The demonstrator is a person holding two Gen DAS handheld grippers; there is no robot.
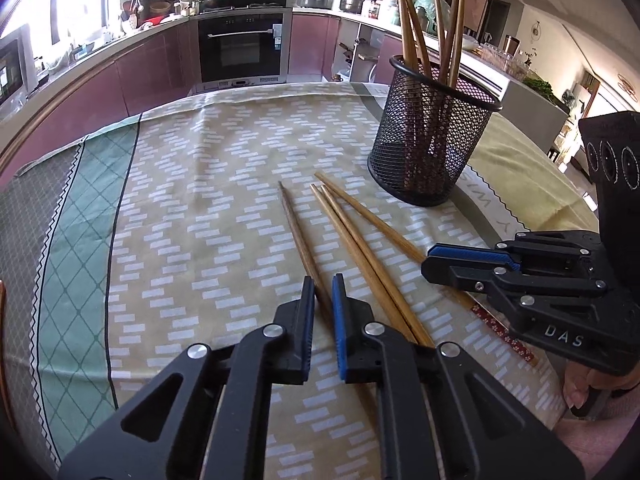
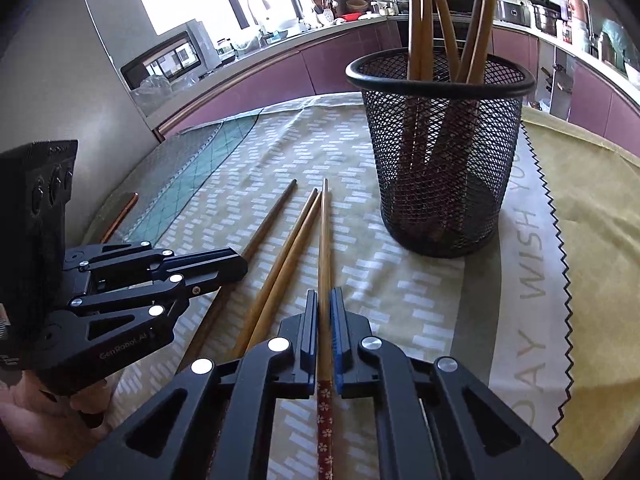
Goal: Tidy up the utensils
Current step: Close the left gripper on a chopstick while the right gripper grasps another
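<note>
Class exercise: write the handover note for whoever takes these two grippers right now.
Left gripper: shut on the dark chopstick.
Right gripper: shut on the flower-handled chopstick.
Both chopsticks lie on the tablecloth, not yet lifted.
Two more chopsticks lie loose between them.
Done: several chopsticks stand in the mesh holder.
Left: get all four into the holder.

So the mesh holder [image 1: 430,136] sits upper right on the tablecloth [image 1: 180,208], several chopsticks [image 1: 412,24] standing in it. Four loose chopsticks [image 1: 352,240] lie centre frame, just lower left of it.
</note>
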